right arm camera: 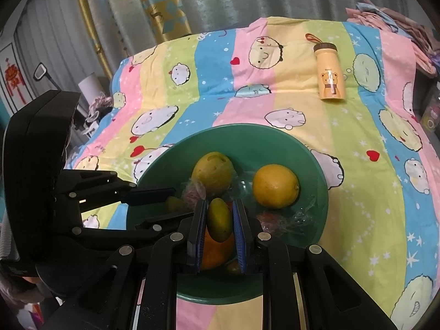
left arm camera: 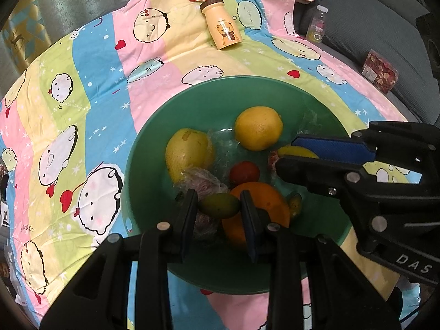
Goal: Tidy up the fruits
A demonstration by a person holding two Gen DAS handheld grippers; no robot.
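Note:
A green bowl (left arm camera: 154, 165) (right arm camera: 319, 200) sits on a patterned cloth and holds several fruits: a yellow pear (left arm camera: 187, 151), a round lemon (left arm camera: 258, 128) (right arm camera: 275, 185), a red tomato (left arm camera: 244, 172), an orange (left arm camera: 261, 198) and plastic-wrapped pieces (left arm camera: 203, 181). My left gripper (left arm camera: 219, 206) is shut on a small green-yellow mango (left arm camera: 219, 205) over the bowl. My right gripper (right arm camera: 219, 220) is shut on another small green-yellow mango (right arm camera: 219, 220) above the orange (right arm camera: 217, 250). Each gripper shows in the other's view, over the bowl's edge.
A yellow bear-print bottle (left arm camera: 222, 24) (right arm camera: 330, 71) lies on the cloth beyond the bowl. A clear bottle (left arm camera: 317, 24) and a red patterned box (left arm camera: 381, 71) stand on the grey sofa at right. Curtains (right arm camera: 165, 5) hang behind.

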